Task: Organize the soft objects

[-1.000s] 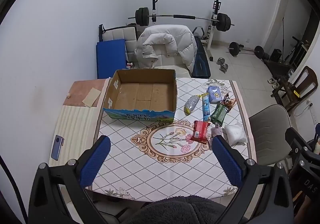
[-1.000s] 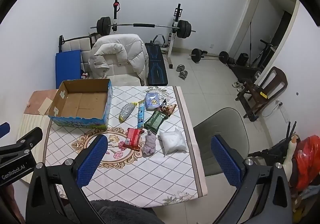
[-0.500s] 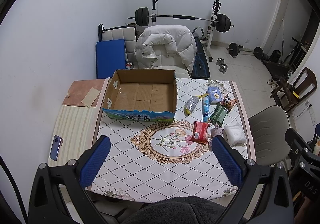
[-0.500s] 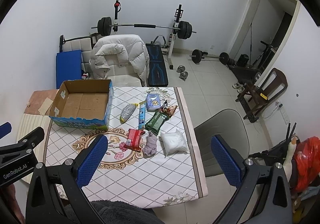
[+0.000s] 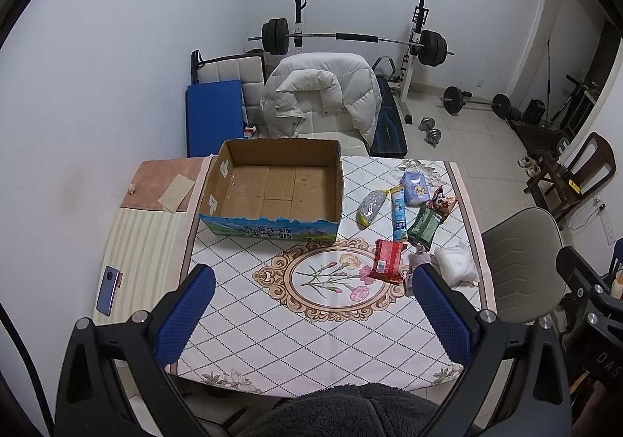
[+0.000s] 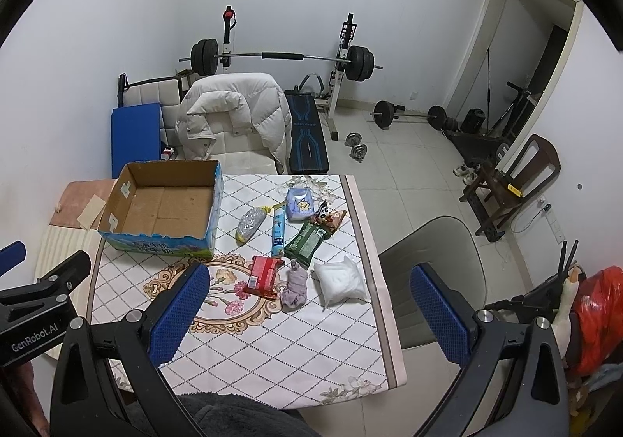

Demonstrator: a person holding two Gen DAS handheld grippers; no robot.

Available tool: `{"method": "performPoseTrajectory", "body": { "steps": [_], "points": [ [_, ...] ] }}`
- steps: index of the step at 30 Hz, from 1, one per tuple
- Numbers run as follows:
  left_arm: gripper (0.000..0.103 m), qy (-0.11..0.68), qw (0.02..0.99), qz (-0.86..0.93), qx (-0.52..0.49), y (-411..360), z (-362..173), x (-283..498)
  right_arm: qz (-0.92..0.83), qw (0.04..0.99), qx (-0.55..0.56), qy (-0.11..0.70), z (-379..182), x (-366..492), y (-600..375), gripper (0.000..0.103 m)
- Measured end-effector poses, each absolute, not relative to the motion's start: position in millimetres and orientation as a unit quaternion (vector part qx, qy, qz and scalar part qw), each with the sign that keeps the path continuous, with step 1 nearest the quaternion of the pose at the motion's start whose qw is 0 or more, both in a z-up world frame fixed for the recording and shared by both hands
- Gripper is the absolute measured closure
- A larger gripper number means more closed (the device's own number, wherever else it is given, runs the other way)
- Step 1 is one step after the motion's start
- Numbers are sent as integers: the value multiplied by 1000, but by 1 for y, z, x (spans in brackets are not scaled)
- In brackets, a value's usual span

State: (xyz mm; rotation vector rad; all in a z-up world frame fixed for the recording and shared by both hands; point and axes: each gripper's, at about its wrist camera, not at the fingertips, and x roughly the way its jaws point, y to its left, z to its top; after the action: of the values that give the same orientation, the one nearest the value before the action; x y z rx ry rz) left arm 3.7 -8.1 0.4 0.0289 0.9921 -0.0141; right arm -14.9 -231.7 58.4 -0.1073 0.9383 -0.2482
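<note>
An empty open cardboard box [image 5: 276,187] [image 6: 163,203] stands at the table's far left. Right of it lie several soft packets: a red packet [image 5: 387,259] [image 6: 264,275], a green packet [image 6: 307,242], a blue tube [image 6: 278,228], a silver bag [image 6: 251,222], a blue tissue pack [image 6: 299,203], a purple sock [image 6: 295,287] and a white bag [image 6: 342,279]. My left gripper [image 5: 311,314] and right gripper [image 6: 307,314] are both open and empty, held high above the table's near edge.
The table [image 5: 311,328] has a patterned cloth. A phone [image 5: 109,289] lies on a striped mat at the left. A grey chair [image 6: 432,269] stands at the table's right; a chair with a white jacket [image 6: 233,113] stands behind. Gym weights stand beyond.
Both views have drifted very slightly; nothing on the table has moved and both grippers stay open.
</note>
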Motion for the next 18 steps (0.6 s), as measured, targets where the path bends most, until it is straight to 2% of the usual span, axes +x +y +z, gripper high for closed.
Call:
{"method": "performPoseTrajectory", "body": {
  "steps": [9, 18],
  "points": [
    [0, 471, 882, -7, 15, -11, 24, 7, -116, 886, -49, 446, 62, -18, -232, 0],
    [0, 445, 895, -8, 24, -13, 22, 19, -109, 890, -9, 442, 58, -14, -253, 0]
  ]
}}
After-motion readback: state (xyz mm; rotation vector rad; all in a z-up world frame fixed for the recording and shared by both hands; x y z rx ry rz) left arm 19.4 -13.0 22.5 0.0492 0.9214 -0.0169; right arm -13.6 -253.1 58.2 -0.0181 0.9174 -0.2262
